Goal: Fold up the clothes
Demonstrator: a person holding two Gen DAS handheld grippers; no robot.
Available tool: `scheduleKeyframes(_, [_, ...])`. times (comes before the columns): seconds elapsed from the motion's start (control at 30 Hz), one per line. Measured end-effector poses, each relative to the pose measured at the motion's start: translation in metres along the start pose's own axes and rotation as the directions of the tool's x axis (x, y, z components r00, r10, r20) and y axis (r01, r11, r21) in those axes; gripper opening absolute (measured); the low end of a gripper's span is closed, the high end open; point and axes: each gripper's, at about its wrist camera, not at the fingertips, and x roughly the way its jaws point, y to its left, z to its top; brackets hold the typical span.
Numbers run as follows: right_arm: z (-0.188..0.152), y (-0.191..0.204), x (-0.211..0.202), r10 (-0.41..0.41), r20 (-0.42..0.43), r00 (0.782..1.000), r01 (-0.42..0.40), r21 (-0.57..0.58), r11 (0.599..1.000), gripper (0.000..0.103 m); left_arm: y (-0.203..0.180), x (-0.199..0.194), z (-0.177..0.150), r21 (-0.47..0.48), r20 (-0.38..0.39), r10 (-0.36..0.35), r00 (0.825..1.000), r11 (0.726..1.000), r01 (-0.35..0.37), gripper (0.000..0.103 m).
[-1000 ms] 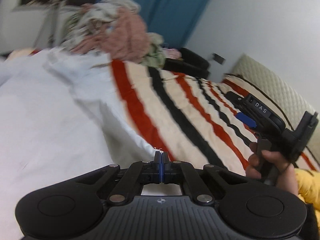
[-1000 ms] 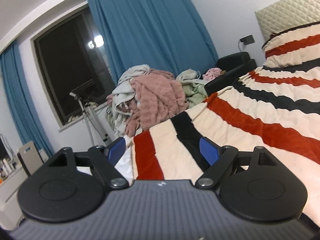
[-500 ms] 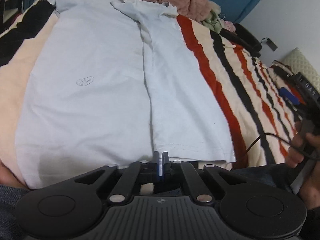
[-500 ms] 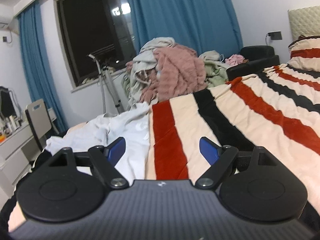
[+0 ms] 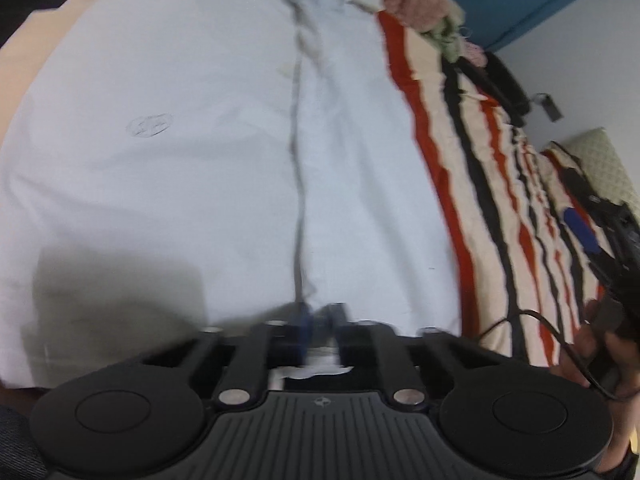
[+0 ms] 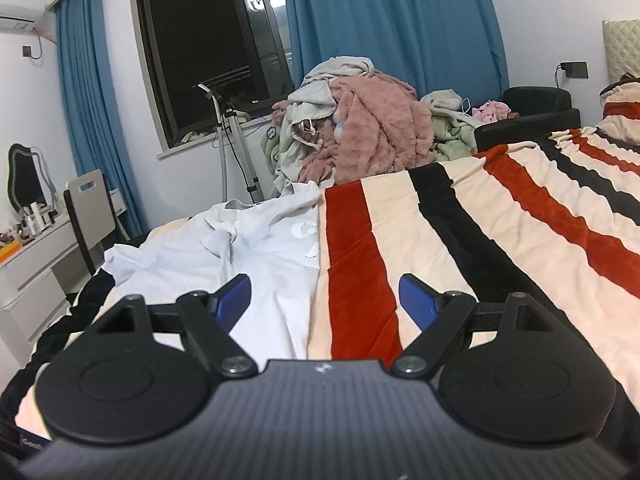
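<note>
Just ahead of the left claw (image 5: 318, 320) lies the shirt (image 5: 192, 152), spread on the striped blanket (image 5: 492, 184) with its right side already turned in along a long crease that runs away from the claw tips. The left claw's jaws have just been closing and now stand nearly together over the near hem; the view is blurred, and whether cloth is caught between them I cannot tell. The right claw (image 6: 326, 302) is spread wide and empty, low over the blanket, with the shirt's right edge under its left finger (image 6: 234, 294). The likely risk: if the left claw has nipped only the top layer, or nothing, a pull would drag the flap open or slip off, spoiling the fold. A one-sided lift would also skew the hem. The left view alone shows the crease, the hem, the small chest logo (image 5: 149, 125) and the hand (image 5: 600, 344) gripping the right claw. The right view alone shows the rumpled collar end and the laundry pile (image 6: 360, 128) beyond.
</note>
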Motion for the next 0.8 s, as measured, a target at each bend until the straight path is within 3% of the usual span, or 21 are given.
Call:
scheduleKeyframes(0.13, [0.0, 0.002, 0.001, 0.004, -0.005, 1.0, -0.004, -0.007, 1.0, 0.083, -0.009, -0.012, -0.013, 0.055, 0.04, 0.024, 0.999, 0.998, -0.026, 0.004])
scheduleKeyframes(0.23, [-0.001, 0.005, 0.003, 0.009, -0.011, 1.0, -0.01, -0.022, 1.0, 0.083, -0.018, -0.011, -0.028, 0.114, 0.058, 0.085, 0.995, 0.989, -0.091, 0.004])
scheduleKeyframes(0.43, [-0.001, 0.009, 0.001, 0.017, -0.012, 1.0, -0.017, -0.04, 0.999, 0.083, -0.034, -0.022, -0.034, 0.175, 0.13, 0.087, 0.988, 0.978, -0.109, 0.007])
scheduleKeyframes(0.47, [-0.001, 0.01, 0.0, 0.017, -0.009, 1.0, -0.017, -0.04, 0.999, 0.083, -0.038, -0.027, -0.034, 0.19, 0.154, 0.086, 0.984, 0.975, -0.115, 0.015])
scheduleKeyframes(0.5, [-0.001, 0.01, -0.001, 0.02, -0.006, 1.0, -0.02, -0.038, 0.999, 0.083, -0.041, -0.032, -0.034, 0.205, 0.178, 0.085, 0.98, 0.971, -0.121, 0.03])
scheduleKeyframes(0.6, [0.0, 0.011, -0.004, 0.027, 0.002, 1.0, -0.026, -0.036, 0.999, 0.083, -0.054, -0.048, -0.028, 0.25, 0.262, 0.084, 0.961, 0.956, -0.151, 0.062])
scheduleKeyframes(0.67, [-0.001, 0.014, -0.006, 0.034, 0.014, 0.999, -0.033, -0.031, 0.999, 0.083, -0.068, -0.057, -0.02, 0.294, 0.326, 0.091, 0.941, 0.936, -0.192, 0.067])
scheduleKeyframes(0.77, [-0.001, 0.017, -0.01, 0.042, 0.033, 0.999, -0.041, -0.026, 0.999, 0.083, -0.091, -0.068, -0.001, 0.338, 0.409, 0.1, 0.907, 0.907, -0.252, 0.09])
scheduleKeyframes(0.8, [-0.002, 0.018, -0.011, 0.044, 0.04, 0.998, -0.043, -0.026, 0.999, 0.083, -0.098, -0.072, 0.006, 0.353, 0.438, 0.091, 0.894, 0.897, -0.264, 0.09])
